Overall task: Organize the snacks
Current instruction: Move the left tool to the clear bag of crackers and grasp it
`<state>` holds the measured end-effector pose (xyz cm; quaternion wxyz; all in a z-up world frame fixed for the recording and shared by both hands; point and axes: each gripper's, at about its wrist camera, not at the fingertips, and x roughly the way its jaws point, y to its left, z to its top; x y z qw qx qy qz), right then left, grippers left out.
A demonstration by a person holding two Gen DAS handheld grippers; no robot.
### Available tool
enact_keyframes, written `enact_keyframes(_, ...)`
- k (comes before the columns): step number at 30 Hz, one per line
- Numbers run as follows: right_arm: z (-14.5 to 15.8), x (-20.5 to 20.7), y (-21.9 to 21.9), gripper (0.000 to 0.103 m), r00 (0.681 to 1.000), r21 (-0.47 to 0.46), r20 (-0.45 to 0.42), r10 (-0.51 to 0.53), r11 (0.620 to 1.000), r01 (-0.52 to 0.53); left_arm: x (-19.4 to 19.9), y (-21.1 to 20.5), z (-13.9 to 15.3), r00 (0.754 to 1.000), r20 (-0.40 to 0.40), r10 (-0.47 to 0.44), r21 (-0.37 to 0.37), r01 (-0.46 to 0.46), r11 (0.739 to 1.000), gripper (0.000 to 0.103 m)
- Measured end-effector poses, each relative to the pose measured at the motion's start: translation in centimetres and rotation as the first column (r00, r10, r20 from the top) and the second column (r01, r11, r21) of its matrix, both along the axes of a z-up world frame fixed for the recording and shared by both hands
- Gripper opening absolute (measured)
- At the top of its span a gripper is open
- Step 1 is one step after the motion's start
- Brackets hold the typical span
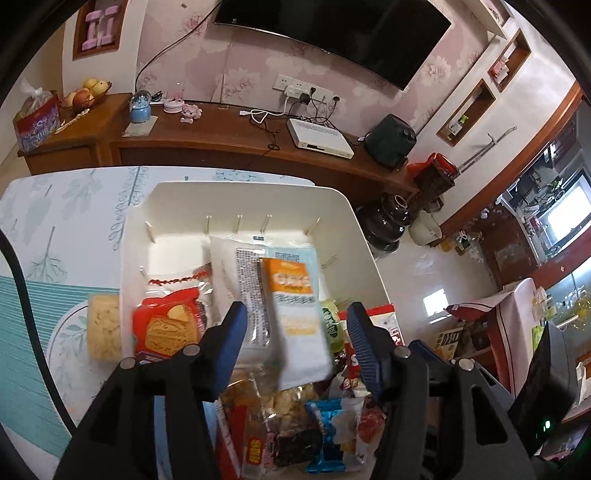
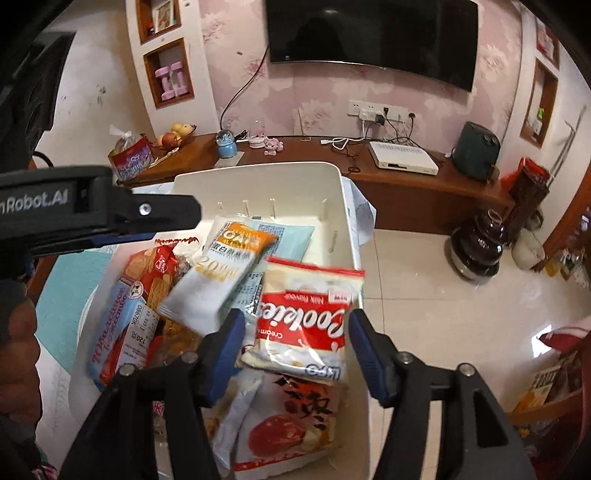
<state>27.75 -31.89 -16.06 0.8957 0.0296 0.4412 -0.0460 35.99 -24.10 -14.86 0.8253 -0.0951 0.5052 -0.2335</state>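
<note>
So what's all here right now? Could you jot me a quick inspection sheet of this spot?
Surface: table under a leaf-print cover.
Job's things: white bin full of snack packs; oat bar and Cookies bag on top.
Clutter: a yellow snack outside the bin.
Grippers: left gripper and right gripper open over the bin.
Cables: cords on the wooden cabinet.
Surroundings: wall TV, fruit bowl.
</note>
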Motion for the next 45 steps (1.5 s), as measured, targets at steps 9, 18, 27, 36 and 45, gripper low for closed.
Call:
enact_keyframes(9, 0.3, -1.2, 0.7, 0.073, 0.999, 0.023, -0.004, -0.049, 0.999, 0.049, -0.8, 4.6, 2.0, 1.000, 0.029, -0.007, 0.016, 0.006, 1.000, 0.055)
enact_keyframes(18, 1.0, -2.3, 4.5, 0.078, 0.996, 0.038, -0.026, -0.088, 0.995, 0.089, -0.7, 9.3, 3.0, 0.998, 0.027, -0.064, 0.097, 0.061, 0.993, 0.056)
enact_keyframes(27, 1.1, -4.6, 8.3, 0.082, 0.984, 0.095, -0.039, -0.173, 0.980, 0.176, 0.3, 11.8, 3.0, 0.954, 0.047, -0.295, 0.285, 0.271, 0.920, 0.065)
enact_keyframes(36, 0.7, -5.9, 11.0, 0.085, 0.964, 0.100, -0.059, -0.258, 0.960, 0.263, 1.8, 12.0, 1.2, 0.796, 0.007, -0.605, 0.434, 0.543, 0.719, 0.077)
enact_keyframes(45, 1.0, -6.3, 12.5, 0.085, 0.944, 0.086, -0.023, -0.328, 0.940, 0.329, 4.0, 10.8, -3.0, 0.566, -0.079, -0.820, 0.376, 0.779, 0.502, 0.094)
